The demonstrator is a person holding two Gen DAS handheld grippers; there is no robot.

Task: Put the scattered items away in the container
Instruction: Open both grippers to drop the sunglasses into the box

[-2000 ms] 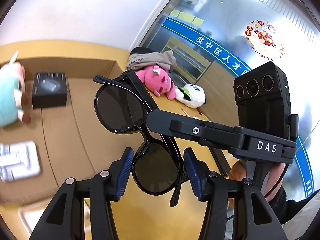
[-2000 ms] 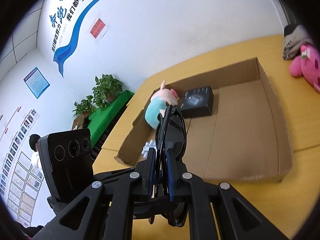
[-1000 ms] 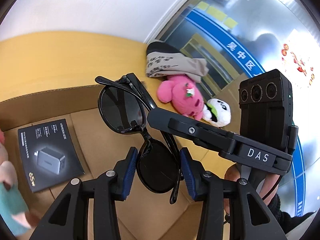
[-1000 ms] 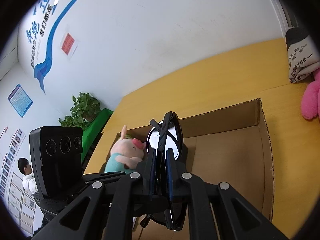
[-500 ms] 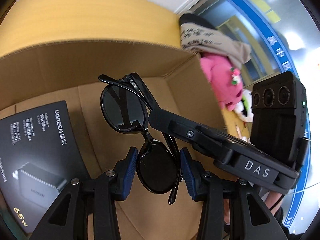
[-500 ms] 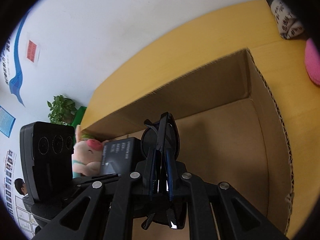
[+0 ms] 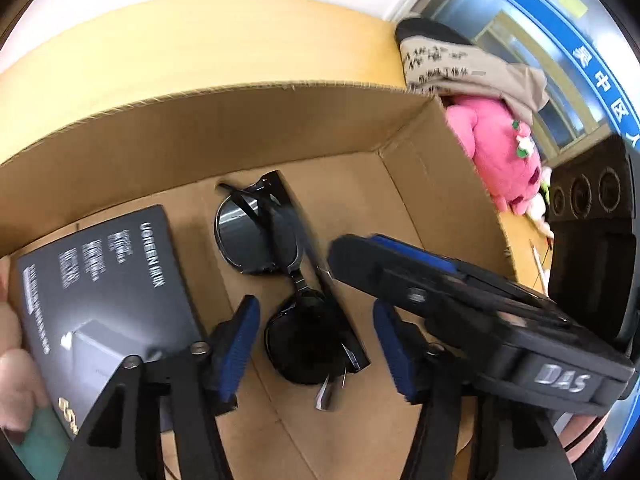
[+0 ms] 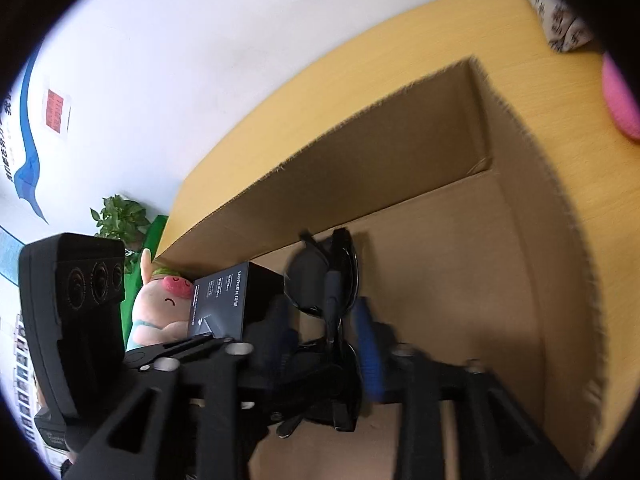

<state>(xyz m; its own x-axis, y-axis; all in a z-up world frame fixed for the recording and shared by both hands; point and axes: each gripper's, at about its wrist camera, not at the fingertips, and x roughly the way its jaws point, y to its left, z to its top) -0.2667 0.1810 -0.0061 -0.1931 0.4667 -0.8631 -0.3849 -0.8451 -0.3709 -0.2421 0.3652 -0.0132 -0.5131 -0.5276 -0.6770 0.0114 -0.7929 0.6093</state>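
Folded black sunglasses (image 7: pixel 244 236) (image 8: pixel 320 276) sit low on the floor of the open cardboard box (image 7: pixel 240 132) (image 8: pixel 360 152). My left gripper (image 7: pixel 316 340) straddles their lower lens. Its jaws are opening, and the blue pads (image 7: pixel 240 340) stand clear of the frame on both sides. My right gripper (image 8: pixel 326 332) reaches in from the right across the same glasses. Its jaws are opening too, with the glasses between the blurred pads (image 8: pixel 368 344) and not pressed. Neither gripper holds anything.
Inside the box, a black charger carton (image 7: pixel 104 288) (image 8: pixel 228 300) lies left of the glasses, with a pig plush (image 8: pixel 164 304) beyond it. On the yellow table outside the right wall are a pink plush (image 7: pixel 496 152) and a printed cloth bundle (image 7: pixel 460 64).
Both grippers sank into the box with the sunglasses clamped. Their jaws have since parted and the sunglasses have dropped free onto the box floor.
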